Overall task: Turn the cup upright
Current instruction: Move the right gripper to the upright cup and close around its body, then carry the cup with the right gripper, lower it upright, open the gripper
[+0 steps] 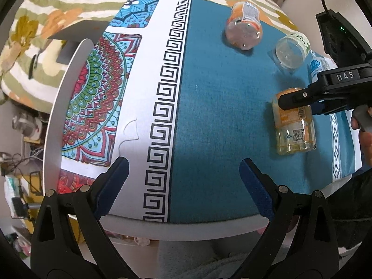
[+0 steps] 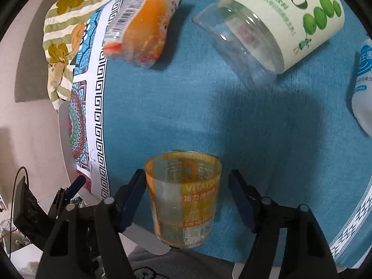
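Observation:
A clear cup with a yellow-orange label (image 2: 184,197) stands upright on the blue cloth, mouth up, between the fingers of my right gripper (image 2: 186,200). The jaws are open; the left pad touches or nearly touches the cup and the right pad stands apart from it. The same cup (image 1: 295,125) shows in the left wrist view with the right gripper (image 1: 300,97) over it. My left gripper (image 1: 183,181) is open and empty above the near table edge. An orange-labelled cup (image 1: 244,28) and a green-labelled clear cup (image 1: 291,50) lie on their sides farther back.
A blue-labelled bottle or cup (image 2: 363,83) lies at the right edge. The round table (image 1: 197,229) carries a blue cloth with a white key-pattern border (image 1: 162,107) and mandala print. A floral striped cushion (image 1: 46,11) lies behind.

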Motion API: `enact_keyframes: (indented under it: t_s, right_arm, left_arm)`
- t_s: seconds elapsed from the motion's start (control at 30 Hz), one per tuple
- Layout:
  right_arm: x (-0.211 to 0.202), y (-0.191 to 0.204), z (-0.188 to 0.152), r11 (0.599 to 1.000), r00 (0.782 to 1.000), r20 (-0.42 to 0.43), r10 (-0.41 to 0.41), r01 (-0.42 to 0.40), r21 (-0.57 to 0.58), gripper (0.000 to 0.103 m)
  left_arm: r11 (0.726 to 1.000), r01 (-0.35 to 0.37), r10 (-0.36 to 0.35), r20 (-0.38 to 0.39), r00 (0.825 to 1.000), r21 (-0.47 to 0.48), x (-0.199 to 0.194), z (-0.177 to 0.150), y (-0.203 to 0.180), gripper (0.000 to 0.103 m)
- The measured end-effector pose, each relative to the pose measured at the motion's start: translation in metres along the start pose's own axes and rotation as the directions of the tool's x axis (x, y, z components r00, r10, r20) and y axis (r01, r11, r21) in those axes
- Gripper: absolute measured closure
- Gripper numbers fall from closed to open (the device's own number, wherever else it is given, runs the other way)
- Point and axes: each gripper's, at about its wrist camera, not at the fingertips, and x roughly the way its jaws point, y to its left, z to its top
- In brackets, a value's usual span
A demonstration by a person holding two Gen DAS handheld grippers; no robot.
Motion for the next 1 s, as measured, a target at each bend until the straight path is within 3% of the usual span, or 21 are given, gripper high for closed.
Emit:
enact_keyframes:
  t_s: [0.1, 0.37, 0.47, 0.57, 0.67, 0.77, 0.8, 0.9, 1.0]
  right_arm:
    - [0.003, -0.002, 0.0, 1.0, 1.0, -0.01, 0.021, -0.021, 0.011, 0.048]
    - [-0.002, -0.003, -0.004, 0.999, 0.999, 0.022, 0.047, -0.047, 0.007, 0.049]
    - [-0.017, -0.005, -0.011, 0.997, 0.992, 0.104, 0.074, -0.075, 0.012, 0.05]
    - [-0.04, -0.006, -0.029, 0.995, 0.964, 0.252, 0.086, -0.093, 0.017, 0.05]
    - [-0.059, 0.003, -0.056, 1.0, 0.884, 0.466, 0.023, -0.026, 0.0, 0.05]
    - [-0.061, 0.017, -0.085, 0.995, 0.764, 0.641, -0.075, 0.102, -0.006, 0.05]
    - [-0.057, 0.022, -0.095, 0.988, 0.71, 0.695, -0.115, 0.157, 0.003, 0.05]
    - [-0.038, 0.038, -0.113, 0.951, 0.583, 0.789, -0.192, 0.309, 0.004, 0.05]
    - [-0.023, 0.041, -0.119, 0.923, 0.498, 0.841, -0.211, 0.385, 0.004, 0.05]
  left_arm:
    - [1.0, 0.006, -0.006, -0.004, 1.0, 0.0, 0.002, 0.0, -0.002, 0.002]
    - [1.0, 0.011, -0.01, -0.006, 1.0, 0.005, 0.001, -0.001, -0.006, 0.002]
    - [1.0, 0.01, -0.01, 0.002, 1.0, 0.015, -0.003, -0.001, -0.009, 0.002]
    - [1.0, 0.014, -0.014, 0.017, 1.0, 0.018, -0.009, 0.001, -0.011, 0.002]
    - [1.0, 0.016, -0.016, 0.032, 0.999, 0.024, -0.013, 0.004, -0.013, 0.002]
    - [0.999, 0.008, -0.01, 0.042, 0.999, 0.038, -0.014, 0.008, -0.015, 0.002]
    - [0.999, 0.005, -0.007, 0.046, 0.999, 0.046, -0.014, 0.009, -0.015, 0.002]
    - [0.997, -0.011, 0.007, 0.056, 0.998, 0.079, -0.013, 0.011, -0.017, 0.002]
    - [0.993, -0.032, 0.025, 0.064, 0.998, 0.11, -0.01, 0.011, -0.018, 0.002]
